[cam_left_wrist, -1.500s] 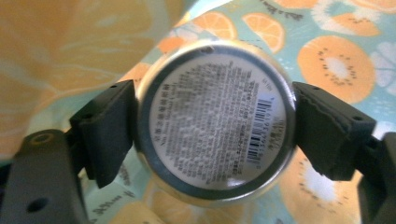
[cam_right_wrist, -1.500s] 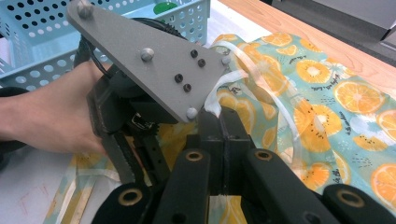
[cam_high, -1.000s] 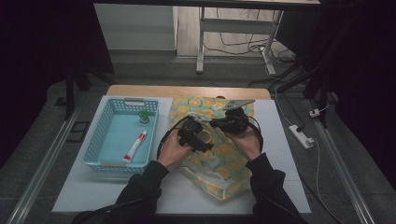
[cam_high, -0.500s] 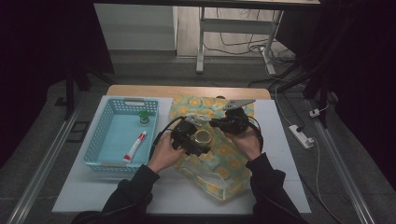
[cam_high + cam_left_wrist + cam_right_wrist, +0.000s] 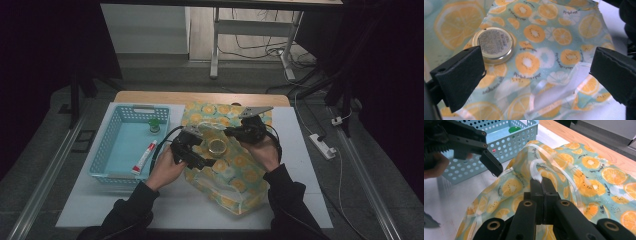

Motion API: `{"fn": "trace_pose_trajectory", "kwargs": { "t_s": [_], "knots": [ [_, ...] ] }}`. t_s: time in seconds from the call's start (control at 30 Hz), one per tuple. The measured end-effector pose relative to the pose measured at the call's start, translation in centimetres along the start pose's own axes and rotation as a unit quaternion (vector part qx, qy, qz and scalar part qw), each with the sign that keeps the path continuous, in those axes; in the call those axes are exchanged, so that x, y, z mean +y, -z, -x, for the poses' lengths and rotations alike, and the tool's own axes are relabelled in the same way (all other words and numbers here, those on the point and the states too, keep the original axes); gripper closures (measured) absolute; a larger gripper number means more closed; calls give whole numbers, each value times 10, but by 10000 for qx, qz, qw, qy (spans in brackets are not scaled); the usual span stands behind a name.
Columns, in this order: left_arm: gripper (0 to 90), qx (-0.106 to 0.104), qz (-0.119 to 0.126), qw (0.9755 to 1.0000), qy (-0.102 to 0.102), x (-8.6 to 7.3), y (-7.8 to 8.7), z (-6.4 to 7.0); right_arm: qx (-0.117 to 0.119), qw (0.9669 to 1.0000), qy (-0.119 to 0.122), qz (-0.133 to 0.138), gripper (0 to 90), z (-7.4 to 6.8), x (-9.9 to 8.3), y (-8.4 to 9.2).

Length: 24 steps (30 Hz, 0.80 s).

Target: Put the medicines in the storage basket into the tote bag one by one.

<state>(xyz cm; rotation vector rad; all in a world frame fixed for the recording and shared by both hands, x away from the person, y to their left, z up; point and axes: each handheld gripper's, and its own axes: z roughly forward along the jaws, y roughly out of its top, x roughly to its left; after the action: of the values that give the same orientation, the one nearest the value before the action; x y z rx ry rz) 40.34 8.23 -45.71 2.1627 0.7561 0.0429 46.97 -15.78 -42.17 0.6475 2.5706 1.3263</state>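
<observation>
High view: a bag (image 5: 235, 170) printed with citrus slices lies on the white table (image 5: 100, 210), right of a blue basket (image 5: 112, 150). A small round tin (image 5: 217, 146) rests on the bag between the two grippers. The left gripper (image 5: 200, 161) hangs over the bag's left edge, its jaws having just been opening and now spread wide, with nothing clamped. The right gripper (image 5: 231, 132) sits at the bag's upper middle. In the basket lie a tube (image 5: 143, 156) with a red cap and a green-lidded jar (image 5: 154, 125). A power strip (image 5: 322, 146) lies on the floor to the right.

Left gripper view: the jaws stand far apart over the printed fabric. The tin (image 5: 493, 45), gold-rimmed with a printed label on top, lies just beyond the jaw at the left of the frame, untouched. The bag's clear edge (image 5: 554, 97) runs between the jaws, a detail too small to make out from above.

Right gripper view: the jaws are pressed together on the bag's clear handle (image 5: 536, 171), which loops up from the fabric. Beyond, the left gripper (image 5: 490, 163) hovers near the bag's rim, with the basket (image 5: 506, 142) behind it, and bare wood (image 5: 584, 138) shows along the table's far edge.
</observation>
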Motion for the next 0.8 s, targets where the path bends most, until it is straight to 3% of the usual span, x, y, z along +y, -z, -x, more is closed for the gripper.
{"fn": "trace_pose_trajectory", "kwargs": {
  "t_s": [0.4,0.8],
  "knots": [
    [0,338,28,9994,31,-16,27,-6,13,10000,20,-16,900,0,-1,0],
    [0,674,173,9964,487,-40,59,-29,-11,10000,18,-41,900,2,-2,1]
  ]
}}
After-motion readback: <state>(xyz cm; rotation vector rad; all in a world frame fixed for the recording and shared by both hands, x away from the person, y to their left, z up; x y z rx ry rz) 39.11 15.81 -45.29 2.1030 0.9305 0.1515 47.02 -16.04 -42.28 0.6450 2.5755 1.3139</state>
